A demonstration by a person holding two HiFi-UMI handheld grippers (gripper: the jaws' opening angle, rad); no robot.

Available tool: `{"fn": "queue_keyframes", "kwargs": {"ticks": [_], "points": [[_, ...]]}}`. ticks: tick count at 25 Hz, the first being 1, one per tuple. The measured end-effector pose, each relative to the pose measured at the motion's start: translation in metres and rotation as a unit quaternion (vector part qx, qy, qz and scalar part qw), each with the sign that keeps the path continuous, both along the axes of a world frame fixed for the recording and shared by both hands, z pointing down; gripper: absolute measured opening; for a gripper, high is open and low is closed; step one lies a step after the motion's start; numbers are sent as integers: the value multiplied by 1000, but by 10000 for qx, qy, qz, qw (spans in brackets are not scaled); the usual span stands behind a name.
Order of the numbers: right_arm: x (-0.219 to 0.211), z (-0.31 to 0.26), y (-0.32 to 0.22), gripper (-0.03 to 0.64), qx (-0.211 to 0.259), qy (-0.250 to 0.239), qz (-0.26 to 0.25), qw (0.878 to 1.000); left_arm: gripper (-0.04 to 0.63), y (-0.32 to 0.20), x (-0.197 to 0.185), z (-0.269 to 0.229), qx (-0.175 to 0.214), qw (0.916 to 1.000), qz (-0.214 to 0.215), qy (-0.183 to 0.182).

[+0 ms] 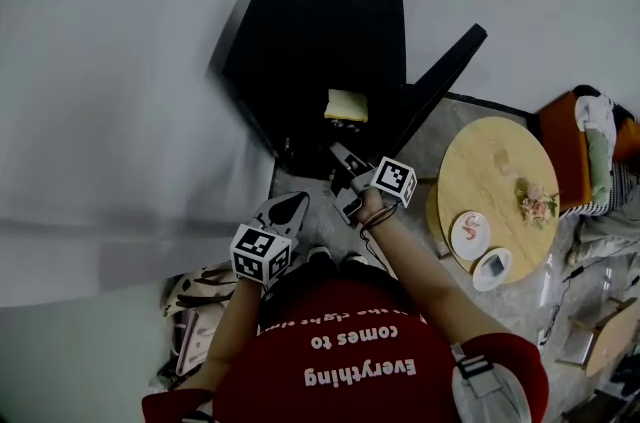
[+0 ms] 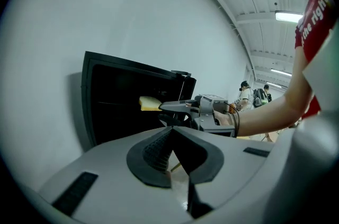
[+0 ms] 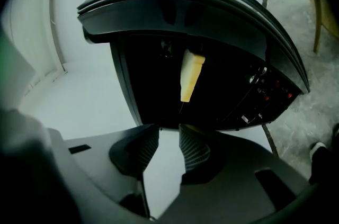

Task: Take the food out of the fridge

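Note:
A black mini fridge [image 1: 310, 31] stands against the white wall with its door [image 1: 445, 71] swung open to the right. A pale yellow piece of food [image 1: 346, 104] lies inside on a shelf; it shows too in the left gripper view [image 2: 149, 104] and in the right gripper view [image 3: 190, 75]. My right gripper [image 1: 342, 179] is held out level toward the fridge opening, a little short of the food. Its jaws [image 3: 168, 130] stand open with nothing between them. My left gripper [image 1: 297, 199] hangs back, lower and to the left. Its tips [image 2: 172, 130] meet, holding nothing.
A round wooden table [image 1: 500, 171] to the right of the fridge carries two small plates [image 1: 470, 233] and a flower bunch [image 1: 537, 203]. An orange seat with clothes [image 1: 580, 151] stands beyond it. Bags [image 1: 195, 311] lie on the floor at my left. People [image 2: 244, 93] stand far off.

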State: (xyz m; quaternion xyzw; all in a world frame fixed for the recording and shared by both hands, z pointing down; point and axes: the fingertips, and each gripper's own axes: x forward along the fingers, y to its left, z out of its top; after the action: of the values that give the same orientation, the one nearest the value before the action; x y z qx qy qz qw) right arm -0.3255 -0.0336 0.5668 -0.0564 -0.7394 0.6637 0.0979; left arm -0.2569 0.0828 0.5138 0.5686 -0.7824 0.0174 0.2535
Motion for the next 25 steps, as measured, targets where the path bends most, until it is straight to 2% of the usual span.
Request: {"fn": "queue_keyframes", "kwargs": {"ticks": [3, 10, 15, 22, 23, 24, 25], "points": [[-17, 13, -14, 165, -115, 266, 323, 9991, 6, 3, -12, -1, -3, 10000, -77, 4], [-48, 27, -56, 235, -237, 516, 1299, 9899, 6, 4, -22, -1, 2, 9998, -176, 76], [-66, 34, -68, 235, -276, 683, 1502, 9859, 6, 4, -23, 2, -37, 9997, -196, 123], [-78, 41, -71, 232, -137, 740, 1357, 9879, 6, 6, -26, 5, -37, 9993, -304, 203], [-78, 41, -71, 214, -188, 686, 1350, 9883, 6, 5, -27, 5, -25, 9993, -311, 197], [-77, 41, -70, 113, -253, 636, 1362, 9883, 6, 5, -27, 5, -19, 9993, -314, 188], [-76, 41, -70, 106, -309, 592, 1381, 9882, 6, 4, -27, 4, -18, 9993, -313, 180]]}}
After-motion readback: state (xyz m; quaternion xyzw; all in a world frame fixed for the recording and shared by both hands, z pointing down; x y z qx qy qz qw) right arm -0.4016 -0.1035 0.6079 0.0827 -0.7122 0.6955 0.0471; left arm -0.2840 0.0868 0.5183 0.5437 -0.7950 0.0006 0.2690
